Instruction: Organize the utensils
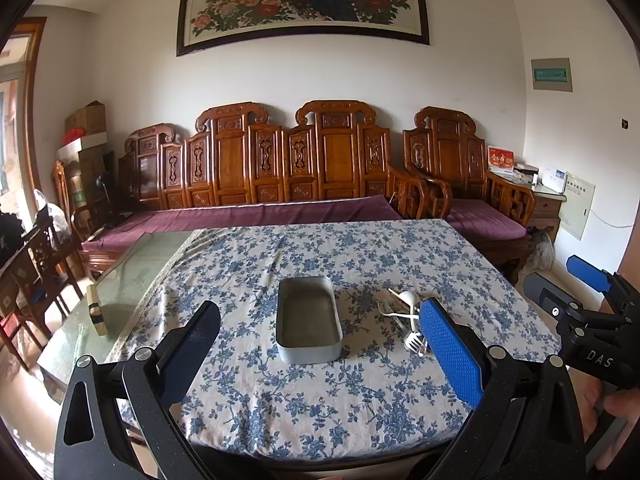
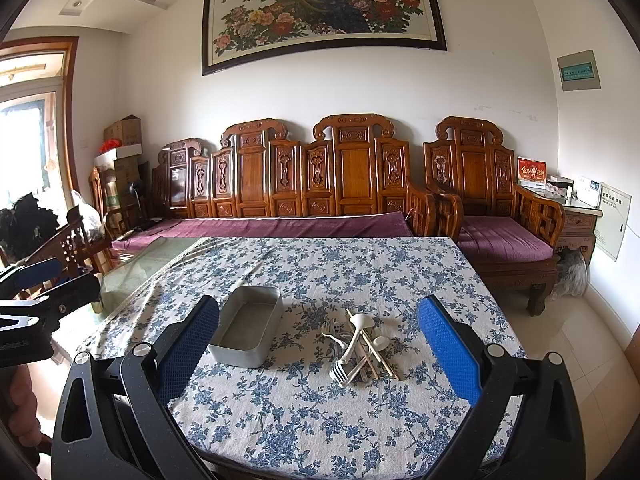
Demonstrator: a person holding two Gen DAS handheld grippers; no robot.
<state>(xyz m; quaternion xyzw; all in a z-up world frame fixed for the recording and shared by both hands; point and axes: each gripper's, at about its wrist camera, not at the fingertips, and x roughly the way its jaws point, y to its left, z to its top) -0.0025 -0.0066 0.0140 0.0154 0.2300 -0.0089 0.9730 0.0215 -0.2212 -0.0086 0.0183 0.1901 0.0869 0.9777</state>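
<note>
tin [image 1: 309, 320] empty | utensils [image 2: 360, 346] piled beside it | both jaws released, holding nothing

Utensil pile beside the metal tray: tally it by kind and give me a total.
White forks: 2
White spoons: 2
Wooden chopsticks: 2
Total: 6 visible; the overlap may hide more.

Blue-floral tablecloth [image 2: 320, 420], grey tin [image 2: 234, 354]
</note>
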